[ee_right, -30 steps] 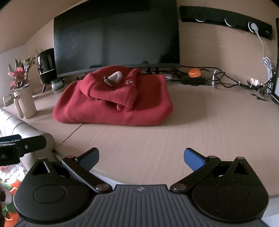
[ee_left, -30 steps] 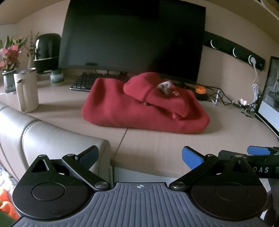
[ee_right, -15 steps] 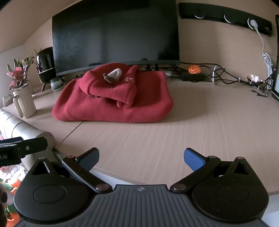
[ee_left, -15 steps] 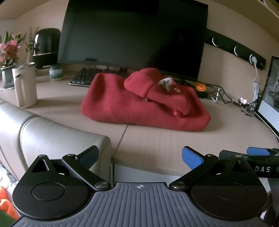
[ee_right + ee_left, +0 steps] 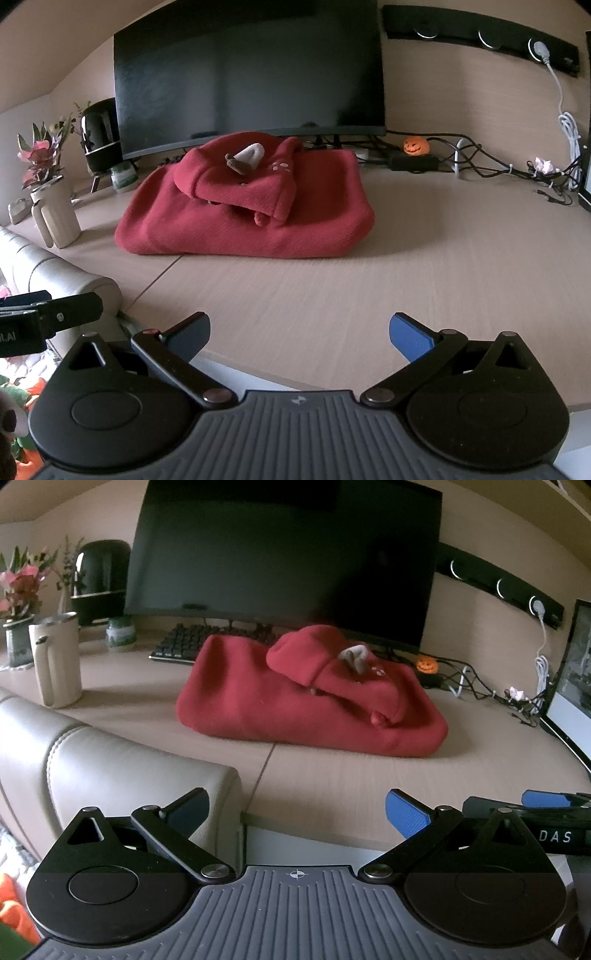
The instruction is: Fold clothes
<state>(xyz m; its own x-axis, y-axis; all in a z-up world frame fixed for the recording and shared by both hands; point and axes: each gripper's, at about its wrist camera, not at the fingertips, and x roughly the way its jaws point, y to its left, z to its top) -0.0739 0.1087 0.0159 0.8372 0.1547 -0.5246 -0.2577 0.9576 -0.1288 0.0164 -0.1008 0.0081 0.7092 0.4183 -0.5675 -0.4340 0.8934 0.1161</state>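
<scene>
A red fleece hooded garment [image 5: 280, 705] [image 5: 236, 218] lies folded in a thick bundle on the wooden desk [image 5: 406, 258], its hood [image 5: 240, 181] laid on top with a small white and brown horn sticking up. My left gripper [image 5: 297, 810] is open and empty, held back over the desk's front edge, well short of the garment. My right gripper [image 5: 299, 332] is also open and empty, above the near part of the desk. In the left wrist view the right gripper's blue pad shows at the right edge.
A large black monitor [image 5: 247, 70] and a keyboard [image 5: 192, 646] stand behind the garment. A beige mug [image 5: 57, 661], flower vase [image 5: 16, 602] and black speaker [image 5: 99, 579] sit at the left. Cables and a pumpkin figure [image 5: 415, 144] lie at the back right. A beige chair back [image 5: 110, 775] stands by the desk's front edge.
Both grippers have shifted slightly, so the garment sits a little higher and nearer in both views. Both grippers stay open and the garment has not moved.
</scene>
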